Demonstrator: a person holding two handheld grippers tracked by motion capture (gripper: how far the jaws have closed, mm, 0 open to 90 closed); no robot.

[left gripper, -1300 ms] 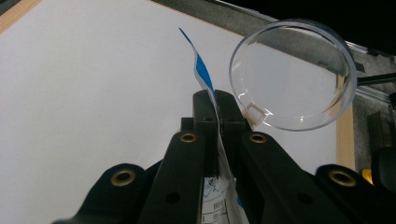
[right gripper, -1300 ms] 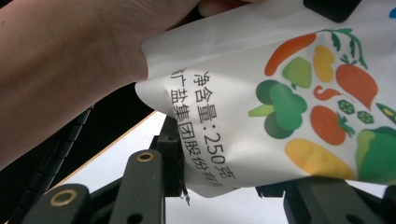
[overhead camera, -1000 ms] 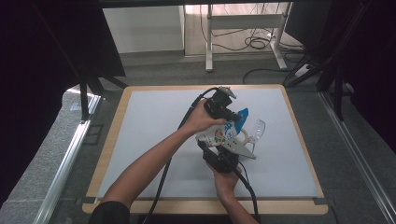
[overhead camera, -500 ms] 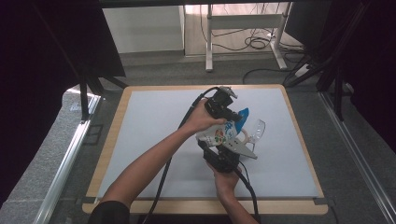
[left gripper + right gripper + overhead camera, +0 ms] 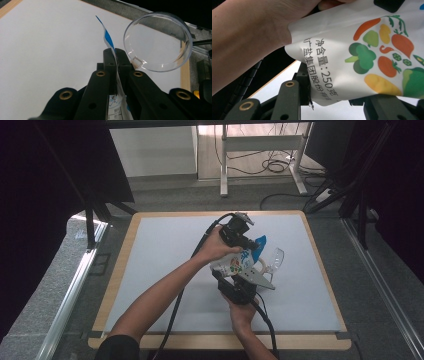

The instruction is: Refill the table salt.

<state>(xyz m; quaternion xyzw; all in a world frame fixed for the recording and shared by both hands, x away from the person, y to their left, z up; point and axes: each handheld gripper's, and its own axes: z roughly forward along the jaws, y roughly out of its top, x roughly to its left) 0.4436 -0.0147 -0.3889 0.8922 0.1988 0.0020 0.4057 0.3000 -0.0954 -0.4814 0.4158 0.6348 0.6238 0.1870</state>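
Printed bag [image 5: 235, 264]: top edge pinched in left tool [image 5: 116, 56], bottom gripped by right tool [image 5: 332, 100]; clear lid [image 5: 158, 41] beside, on counter [image 5: 165, 250].

- White table top [image 5: 165, 270] with pale wooden rim [image 5: 121, 265], set on grey carpet [image 5: 55, 285].
- Metal rail [image 5: 75, 285] along the left side, another [image 5: 385, 285] along the right.
- Behind the table, a white desk frame [image 5: 260, 142] above a tangle of black cables [image 5: 275, 166].
- Dark curtains [image 5: 45, 195] at both flanks.
- Black stand legs [image 5: 97, 212] near the far left corner.
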